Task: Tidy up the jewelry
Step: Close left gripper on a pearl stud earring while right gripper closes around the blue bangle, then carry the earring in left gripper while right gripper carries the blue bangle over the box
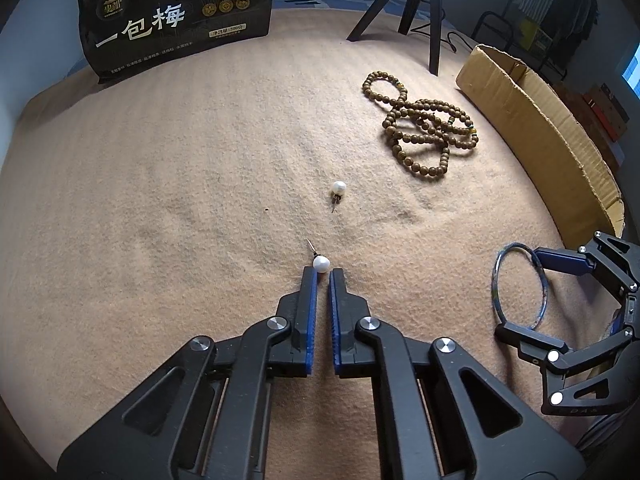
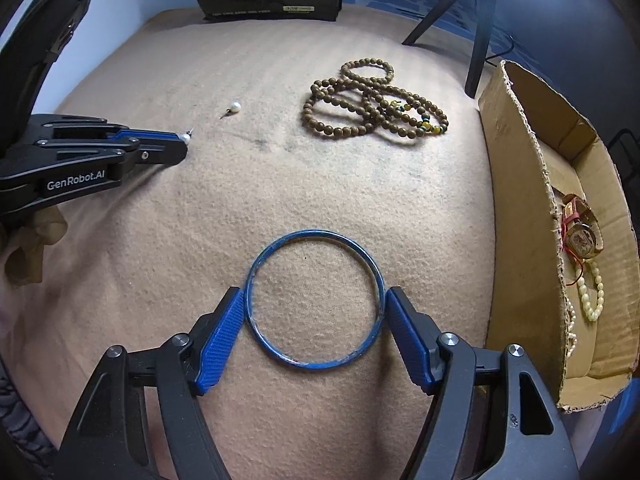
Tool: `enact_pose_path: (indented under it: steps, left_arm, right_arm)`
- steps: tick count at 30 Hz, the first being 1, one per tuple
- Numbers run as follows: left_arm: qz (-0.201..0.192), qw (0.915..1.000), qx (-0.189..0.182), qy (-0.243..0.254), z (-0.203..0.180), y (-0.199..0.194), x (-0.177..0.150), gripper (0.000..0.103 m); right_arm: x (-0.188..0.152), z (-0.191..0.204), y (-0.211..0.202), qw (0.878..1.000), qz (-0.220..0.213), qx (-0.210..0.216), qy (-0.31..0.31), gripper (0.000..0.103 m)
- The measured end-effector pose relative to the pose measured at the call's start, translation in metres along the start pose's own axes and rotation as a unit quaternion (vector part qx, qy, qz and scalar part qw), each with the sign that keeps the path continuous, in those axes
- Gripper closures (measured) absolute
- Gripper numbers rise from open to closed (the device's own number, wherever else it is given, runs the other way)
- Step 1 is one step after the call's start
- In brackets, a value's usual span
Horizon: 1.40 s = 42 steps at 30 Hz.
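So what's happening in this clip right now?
A person is sorting jewelry on a beige blanket. The left tool is shut, with a pearl earring at its tips. The right tool brackets a blue bangle. A second earring and brown bead strands still lie loose; the cardboard box already holds pieces.

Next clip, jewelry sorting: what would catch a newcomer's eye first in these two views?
Likely the blue bangle, lying on the tan blanket between the pads of the right claw, which touch its sides. Next, the left claw, shut with its tips at a pearl earring, a second pearl earring beyond it. Farther back lies a heap of brown wooden beads, with a cardboard box of jewelry on the right.
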<state>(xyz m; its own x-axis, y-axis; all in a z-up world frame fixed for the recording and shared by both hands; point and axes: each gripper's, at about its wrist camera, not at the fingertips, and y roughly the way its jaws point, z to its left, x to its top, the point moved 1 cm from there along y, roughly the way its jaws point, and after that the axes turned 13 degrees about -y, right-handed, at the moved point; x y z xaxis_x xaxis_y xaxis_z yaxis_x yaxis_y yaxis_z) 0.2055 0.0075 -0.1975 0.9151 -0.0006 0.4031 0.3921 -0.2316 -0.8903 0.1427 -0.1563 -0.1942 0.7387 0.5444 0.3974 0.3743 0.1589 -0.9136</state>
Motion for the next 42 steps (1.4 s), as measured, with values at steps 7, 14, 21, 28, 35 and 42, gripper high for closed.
enact_pose_path:
  steps: [7, 14, 21, 28, 35, 42]
  left_arm:
    - [-0.004, 1.0000, 0.001, 0.004, 0.000, -0.001, 0.000, 0.100]
    - [0.001, 0.9999, 0.010, -0.010, 0.001, 0.000, 0.003, 0.089]
    - [-0.007, 0.9999, 0.014, -0.006, -0.001, 0.004, 0.006, 0.082]
    - [-0.010, 0.9998, 0.009, -0.011, 0.002, 0.002, 0.005, 0.096]
    - [-0.024, 0.9997, 0.006, -0.009, -0.001, -0.017, 0.004, 0.096]
    - [-0.063, 0.9978, -0.020, -0.010, -0.019, -0.052, 0.013, 0.096]
  right_arm:
    - [-0.002, 0.002, -0.005, 1.000, -0.006, -0.002, -0.001, 0.032]
    - [-0.002, 0.009, -0.004, 1.000, -0.005, 0.008, -0.009, 0.032]
    - [-0.002, 0.010, -0.004, 1.000, -0.005, 0.011, -0.010, 0.032]
    - [-0.001, 0.010, -0.007, 1.000, -0.009, 0.003, -0.016, 0.032]
    - [0.004, 0.007, -0.032, 0.999, -0.043, 0.002, -0.012, 0.032]
    - [0.011, -0.007, -0.062, 0.997, -0.078, -0.011, -0.001, 0.032]
